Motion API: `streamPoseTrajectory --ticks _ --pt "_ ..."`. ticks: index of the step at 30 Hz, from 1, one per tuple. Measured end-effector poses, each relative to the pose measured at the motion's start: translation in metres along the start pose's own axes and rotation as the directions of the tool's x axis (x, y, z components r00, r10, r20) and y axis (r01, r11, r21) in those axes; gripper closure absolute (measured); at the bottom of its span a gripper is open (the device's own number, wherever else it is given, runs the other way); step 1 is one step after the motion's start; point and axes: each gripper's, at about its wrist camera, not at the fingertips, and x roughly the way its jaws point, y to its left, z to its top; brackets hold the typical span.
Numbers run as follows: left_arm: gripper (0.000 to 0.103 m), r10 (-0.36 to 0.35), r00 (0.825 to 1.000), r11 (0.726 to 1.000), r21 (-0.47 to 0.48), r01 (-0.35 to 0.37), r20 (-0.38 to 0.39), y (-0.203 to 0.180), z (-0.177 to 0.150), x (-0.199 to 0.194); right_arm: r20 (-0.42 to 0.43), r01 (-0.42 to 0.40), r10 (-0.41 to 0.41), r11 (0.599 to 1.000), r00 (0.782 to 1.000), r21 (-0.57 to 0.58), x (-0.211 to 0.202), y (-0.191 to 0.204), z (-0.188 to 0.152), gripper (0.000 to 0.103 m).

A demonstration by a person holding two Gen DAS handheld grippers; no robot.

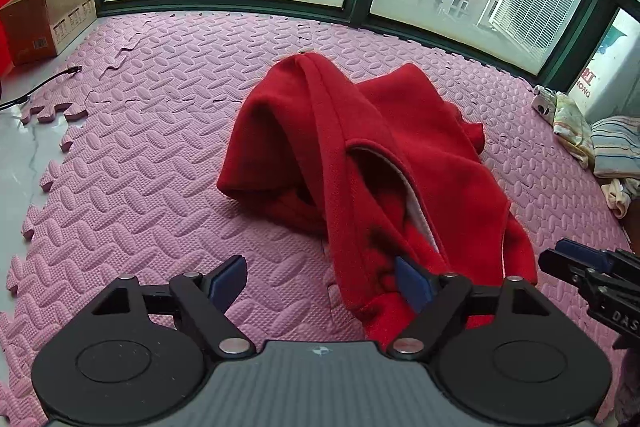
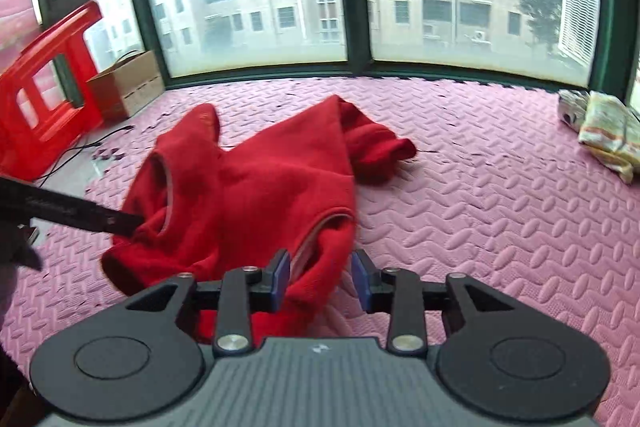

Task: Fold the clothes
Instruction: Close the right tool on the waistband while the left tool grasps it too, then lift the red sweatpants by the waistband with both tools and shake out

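A crumpled red garment [image 1: 360, 155] lies heaped on pink foam floor mats [image 1: 140, 155] before a green-framed window [image 1: 360, 7]. The left gripper [image 1: 320, 279] hangs over the garment's near edge with its jaws spread wide; its right-hand pad touches the cloth, the other stands clear over the mat, so nothing is clamped. The right gripper [image 2: 320, 277] has its jaws partly apart astride a fold of the hem, which sits between the blue pads [image 2: 280, 279] without being pinched. A cardboard box [image 1: 48, 15] and a red plastic stool [image 2: 48, 87] stand at the left; patterned cloths [image 2: 600, 131] lie well apart at the right.
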Motion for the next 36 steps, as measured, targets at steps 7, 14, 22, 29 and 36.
streamPoseTrajectory --ticks 7,14,22,29,36 --pt "0.024 -0.01 1.0 1.0 0.006 0.01 -0.007 -0.002 0.002 0.001 -0.088 -0.042 0.056 0.988 0.995 0.152 0.038 -0.021 -0.004 0.067" --pt "0.09 -0.067 0.998 0.998 0.009 0.067 -0.005 0.0 -0.002 -0.005 -0.102 -0.076 0.095 0.981 0.99 0.179 0.037 -0.012 -0.009 0.092" --pt "0.093 -0.115 0.992 0.993 0.031 0.113 0.061 0.009 -0.013 -0.054 -0.057 -0.186 0.192 0.979 0.98 0.084 -0.018 0.016 -0.007 0.095" --pt "0.093 -0.158 0.987 0.987 0.021 0.158 0.02 0.027 -0.051 -0.097 -0.126 -0.3 0.295 0.954 0.947 -0.016 -0.069 0.047 -0.026 0.095" --pt "0.088 -0.137 0.986 0.989 0.051 0.142 -0.091 0.035 -0.087 -0.105 -0.264 -0.359 0.334 0.932 0.905 -0.052 -0.089 0.056 -0.052 0.084"
